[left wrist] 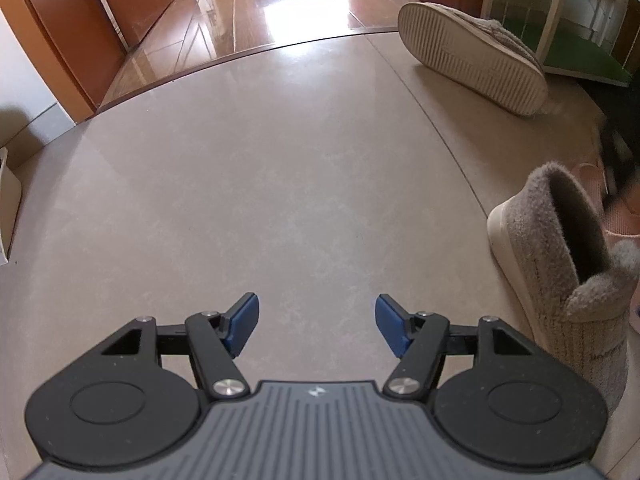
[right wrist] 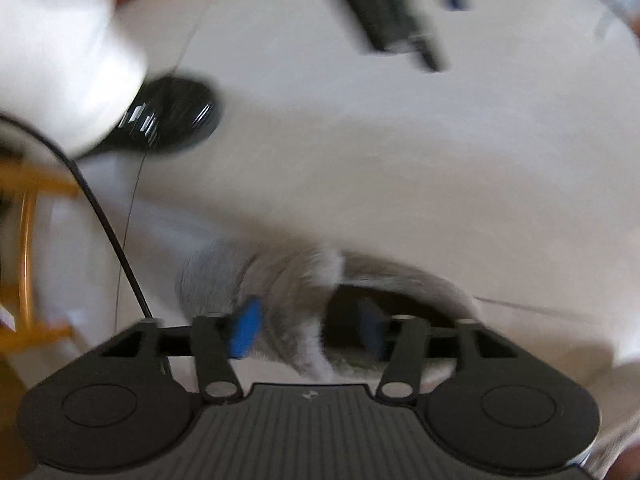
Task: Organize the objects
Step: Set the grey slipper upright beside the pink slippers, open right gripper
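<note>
In the left wrist view my left gripper [left wrist: 316, 326] is open and empty, low over the beige floor. A grey fluffy slipper [left wrist: 568, 280] stands upright at the right, close to the right finger. A second grey slipper [left wrist: 472, 56] lies on its side at the far right, sole facing me. The right wrist view is blurred by motion. There my right gripper [right wrist: 310, 332] straddles the fluffy collar of a grey slipper [right wrist: 288, 280]: the left pad is outside it, the right pad inside the opening. Whether the pads press on it is unclear.
A pink slipper [left wrist: 624, 216] lies behind the near grey one. A rack with a green mat [left wrist: 580, 60] stands at the far right. Wooden doors [left wrist: 60, 40] are at the far left. A person's black shoe [right wrist: 172, 112], white trouser leg and a yellow frame [right wrist: 28, 216] are left of my right gripper.
</note>
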A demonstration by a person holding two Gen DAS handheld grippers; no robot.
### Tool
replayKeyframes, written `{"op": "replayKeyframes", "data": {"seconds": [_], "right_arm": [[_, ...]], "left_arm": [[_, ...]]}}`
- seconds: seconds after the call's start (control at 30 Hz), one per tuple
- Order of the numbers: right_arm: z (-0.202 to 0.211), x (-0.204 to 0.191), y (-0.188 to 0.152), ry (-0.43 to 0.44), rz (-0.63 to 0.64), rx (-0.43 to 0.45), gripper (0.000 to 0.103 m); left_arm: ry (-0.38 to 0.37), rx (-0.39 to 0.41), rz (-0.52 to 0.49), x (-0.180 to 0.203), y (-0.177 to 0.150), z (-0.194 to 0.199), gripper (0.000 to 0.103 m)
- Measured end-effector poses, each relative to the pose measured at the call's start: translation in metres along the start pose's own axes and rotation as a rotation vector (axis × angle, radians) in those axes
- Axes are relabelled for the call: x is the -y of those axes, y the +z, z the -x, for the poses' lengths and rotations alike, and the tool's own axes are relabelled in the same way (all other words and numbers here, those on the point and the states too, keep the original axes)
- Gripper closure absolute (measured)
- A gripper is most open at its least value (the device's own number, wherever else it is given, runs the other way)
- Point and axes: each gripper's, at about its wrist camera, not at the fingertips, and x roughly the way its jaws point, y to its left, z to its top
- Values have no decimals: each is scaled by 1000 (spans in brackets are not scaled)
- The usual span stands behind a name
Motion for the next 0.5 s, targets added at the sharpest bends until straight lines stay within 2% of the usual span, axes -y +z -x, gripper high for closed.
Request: {"op": "replayKeyframes", "data": {"seconds": [0.03,0.07,0.23,0.3,0.4,0.5], "right_arm": [[7,3,-3,-30,-67,24,12],[12,7,-8,-58,-156,58,6],[19,17,-61,-9,-750,223,0],[5,15,-78,10,-919,251,0],[-11,14,-93,37,-1108,295,0],[-24,10,-92,20,-1153,321,1]], "left_arm": [[-4,1,3,-1,0,-1,36],[-8,1,5,-1,1,-1,36],[-15,8,1,2,2,-2,36],[-19,5,4,2,2,-2,36],[-18,-2,3,4,1,-3,36],[-16,-14,-7,7,2,-6,36]]}}
